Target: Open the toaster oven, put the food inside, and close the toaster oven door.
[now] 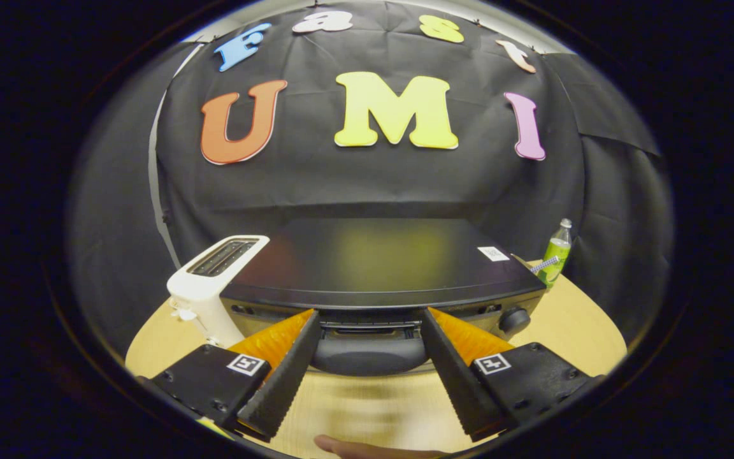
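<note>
**Still at step one — door not open yet**

Basically, the gripper (pixel 370 331) is hovering just in front of the toaster oven (pixel 380 268), looking down over its dark glossy top. Its fingers are standing wide apart, gripping nothing, and the door handle (pixel 370 354) is sitting between them, close to the tips. Whether either finger is touching the handle is hard to tell from this angle.

The door is looking closed — the handle is sitting up under the oven's top edge and no interior is showing. So judging by this, opening is the step in hand and hasn't happened.

No food is showing here, so loading it and closing the door are both still ahead.

Around the oven: a white slot toaster (pixel 214 284) is standing right beside its one side, a green bottle (pixel 555 255) is standing near the other, by the control knob (pixel 513 319). Everything is resting on a light wooden table (pixel 571 331). A fingertip (pixel 354 448) of a person is poking in below the fingers, over the table.
</note>
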`<control>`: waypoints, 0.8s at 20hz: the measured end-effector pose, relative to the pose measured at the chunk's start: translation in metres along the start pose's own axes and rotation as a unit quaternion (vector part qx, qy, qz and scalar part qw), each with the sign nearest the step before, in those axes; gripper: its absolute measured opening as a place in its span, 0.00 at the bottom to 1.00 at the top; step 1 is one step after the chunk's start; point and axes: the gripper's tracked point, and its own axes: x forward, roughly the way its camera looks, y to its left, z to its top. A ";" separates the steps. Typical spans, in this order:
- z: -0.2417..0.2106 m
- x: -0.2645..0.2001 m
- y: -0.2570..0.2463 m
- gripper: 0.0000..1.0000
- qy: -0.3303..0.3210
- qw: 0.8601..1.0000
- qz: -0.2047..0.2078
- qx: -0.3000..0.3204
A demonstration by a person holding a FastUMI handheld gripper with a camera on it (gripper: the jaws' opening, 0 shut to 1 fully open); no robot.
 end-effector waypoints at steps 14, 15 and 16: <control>-0.073 -0.057 -0.004 1.00 0.051 0.998 0.013 -0.018; -0.079 -0.060 -0.004 1.00 0.056 0.998 0.013 -0.022; -0.085 -0.062 -0.005 1.00 0.059 0.998 0.011 -0.028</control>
